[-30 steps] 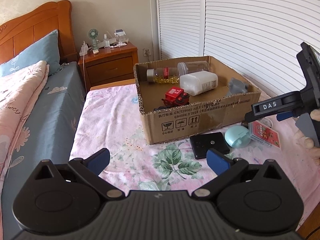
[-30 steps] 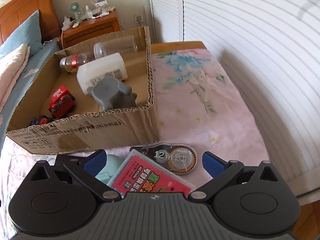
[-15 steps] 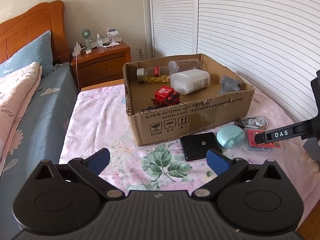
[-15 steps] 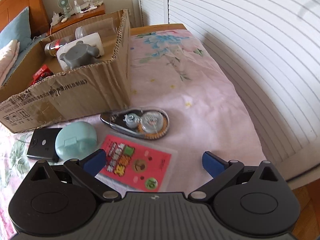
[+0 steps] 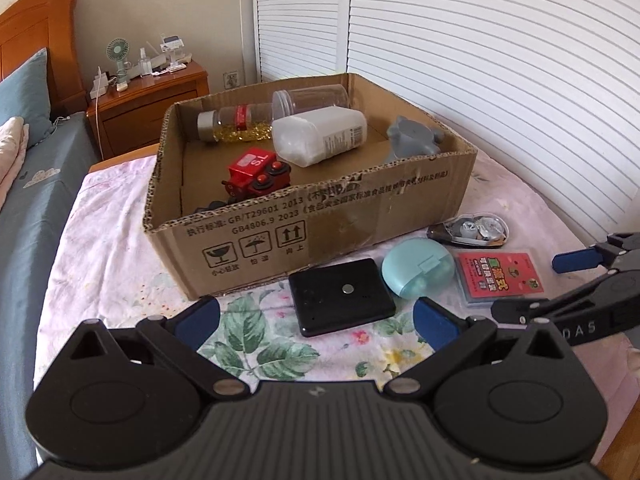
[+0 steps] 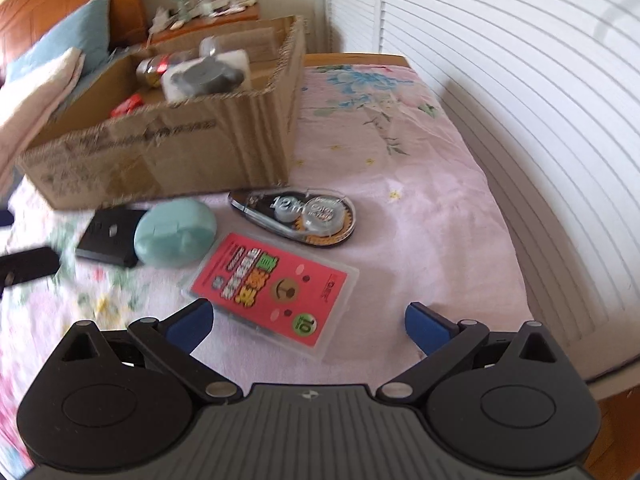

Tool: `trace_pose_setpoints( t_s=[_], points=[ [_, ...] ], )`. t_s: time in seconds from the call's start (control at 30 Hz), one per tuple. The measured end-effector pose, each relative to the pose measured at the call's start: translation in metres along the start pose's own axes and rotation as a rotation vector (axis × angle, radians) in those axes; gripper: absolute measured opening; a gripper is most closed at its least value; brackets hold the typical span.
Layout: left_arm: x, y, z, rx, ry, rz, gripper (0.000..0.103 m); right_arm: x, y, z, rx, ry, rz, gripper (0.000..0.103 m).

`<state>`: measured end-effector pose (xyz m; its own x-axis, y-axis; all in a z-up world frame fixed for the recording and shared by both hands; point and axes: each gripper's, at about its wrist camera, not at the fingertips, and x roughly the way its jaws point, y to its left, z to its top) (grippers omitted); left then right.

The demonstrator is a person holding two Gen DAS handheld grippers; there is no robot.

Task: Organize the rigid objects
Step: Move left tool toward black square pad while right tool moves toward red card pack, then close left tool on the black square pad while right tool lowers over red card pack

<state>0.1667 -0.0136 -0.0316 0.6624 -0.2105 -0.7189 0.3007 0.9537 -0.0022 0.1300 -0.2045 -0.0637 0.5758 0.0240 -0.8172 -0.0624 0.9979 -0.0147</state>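
A cardboard box [image 5: 360,216] [image 6: 168,152] on the floral sheet holds two clear jars, a white bottle [image 5: 320,134], a red toy train [image 5: 256,172] and a grey part [image 5: 414,138]. In front of it lie a black flat case [image 5: 340,296] [image 6: 108,236], a teal oval case [image 5: 418,268] [image 6: 174,232], a red card pack [image 5: 500,276] [image 6: 272,288] and a correction tape [image 5: 476,230] [image 6: 296,216]. My left gripper [image 5: 316,320] is open, just short of the black case. My right gripper [image 6: 308,324] is open, low over the red card pack's near edge.
A wooden nightstand [image 5: 148,100] with a small fan and clutter stands behind the box. A bed with a blue pillow [image 5: 20,96] and blue sheet lies to the left. White louvred doors [image 5: 480,60] run along the right. The mattress edge [image 6: 568,360] is close at the right.
Both grippers have pulled back and lowered toward the loose items in front of the box. The right gripper has swung over the red card pack. Both stay open.
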Motion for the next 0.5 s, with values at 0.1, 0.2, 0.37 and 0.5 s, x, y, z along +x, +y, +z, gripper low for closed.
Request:
trace_pose_setpoints(
  t_s=[0.1,0.2,0.37,0.5],
  points=[
    [0.015,-0.004,0.002,-0.009,0.016,-0.017,0.102,-0.001,0.002,-0.003,-0.017,-0.015,0.003,0.103],
    [0.027,-0.006,0.001,-0.02,0.036,-0.027,0.102,0.0,0.001,-0.002,-0.024,-0.017,0.007,0.103],
    [0.041,-0.01,-0.004,-0.019,0.066,-0.007,0.102,0.0,0.0,-0.003,-0.031,-0.025,0.012,0.103],
    [0.045,-0.01,-0.007,-0.021,0.074,0.001,0.096,0.0,0.0,-0.004,-0.033,-0.031,0.014,0.103]
  ],
)
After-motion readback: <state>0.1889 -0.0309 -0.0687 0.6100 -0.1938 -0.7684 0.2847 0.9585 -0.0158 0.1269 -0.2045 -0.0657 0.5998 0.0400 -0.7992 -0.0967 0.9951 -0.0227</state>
